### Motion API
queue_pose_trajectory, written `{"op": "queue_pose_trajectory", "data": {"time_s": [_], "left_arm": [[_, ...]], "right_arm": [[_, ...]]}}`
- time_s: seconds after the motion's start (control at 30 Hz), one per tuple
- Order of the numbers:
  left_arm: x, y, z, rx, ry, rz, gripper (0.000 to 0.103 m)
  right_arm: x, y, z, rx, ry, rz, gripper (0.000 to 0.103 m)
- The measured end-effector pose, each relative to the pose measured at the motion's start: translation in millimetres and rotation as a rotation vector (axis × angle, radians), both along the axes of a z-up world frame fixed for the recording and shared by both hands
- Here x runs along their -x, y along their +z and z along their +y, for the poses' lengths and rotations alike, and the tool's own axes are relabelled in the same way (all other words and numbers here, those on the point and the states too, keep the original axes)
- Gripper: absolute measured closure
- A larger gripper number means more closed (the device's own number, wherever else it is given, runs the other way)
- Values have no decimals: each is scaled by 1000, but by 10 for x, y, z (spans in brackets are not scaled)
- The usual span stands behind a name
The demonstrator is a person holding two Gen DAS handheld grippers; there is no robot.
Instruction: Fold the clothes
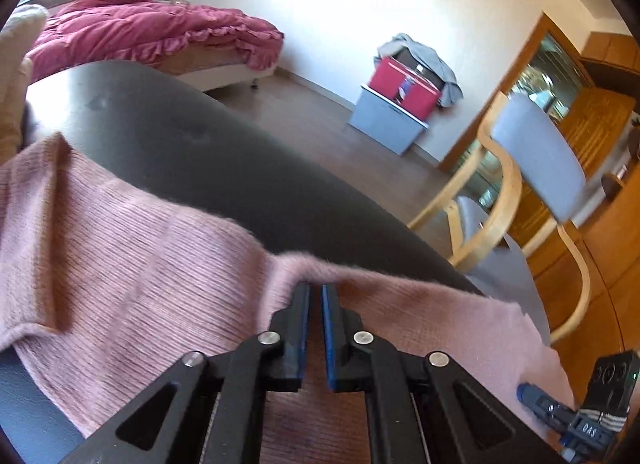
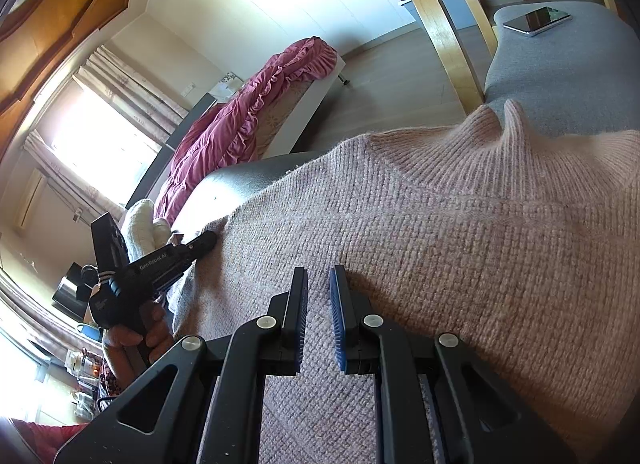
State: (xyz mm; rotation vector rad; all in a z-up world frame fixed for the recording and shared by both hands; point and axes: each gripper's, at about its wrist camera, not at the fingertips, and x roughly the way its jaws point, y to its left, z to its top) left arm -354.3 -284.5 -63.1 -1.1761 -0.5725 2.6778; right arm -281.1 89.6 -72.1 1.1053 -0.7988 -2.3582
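A pink knit sweater [image 1: 132, 232] lies spread on a dark table [image 1: 180, 124]. In the left wrist view my left gripper [image 1: 316, 288] is shut on a raised fold at the sweater's far edge, and the fabric peaks at its tips. Low at the right my right gripper [image 1: 522, 389] meets the sweater's corner. In the right wrist view the sweater [image 2: 440, 244] fills the frame, its ribbed collar [image 2: 500, 124] hanging toward a chair. My right gripper [image 2: 319, 272] is shut on the thick knit near the shoulder. A hand [image 2: 132, 340] holds my left gripper [image 2: 210, 238] at the sweater's left edge.
A wooden chair with a grey back [image 1: 536, 152] stands close to the table; a phone [image 2: 536, 20] lies on its seat [image 2: 560, 76]. A bed with a red quilt [image 1: 140, 28] and stacked boxes [image 1: 396, 104] stand across the wooden floor. A white knit item [image 2: 140, 224] sits beyond the left gripper.
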Motion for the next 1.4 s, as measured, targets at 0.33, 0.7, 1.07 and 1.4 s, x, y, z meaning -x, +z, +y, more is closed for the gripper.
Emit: {"op": "queue_pose_trajectory", "data": {"time_s": [0.33, 0.7, 1.07, 1.4], "left_arm": [[57, -24, -342, -43, 90, -23, 88], [-242, 257, -554, -132, 249, 196, 85], [-367, 7, 438, -62, -323, 39, 81], [-492, -150, 683, -4, -452, -21, 100]], "right_arm": [[46, -20, -4, 0, 1, 1, 90], [54, -33, -16, 0, -1, 1, 90], [51, -38, -20, 1, -2, 1, 90], [41, -24, 12, 5, -5, 3, 90]]}}
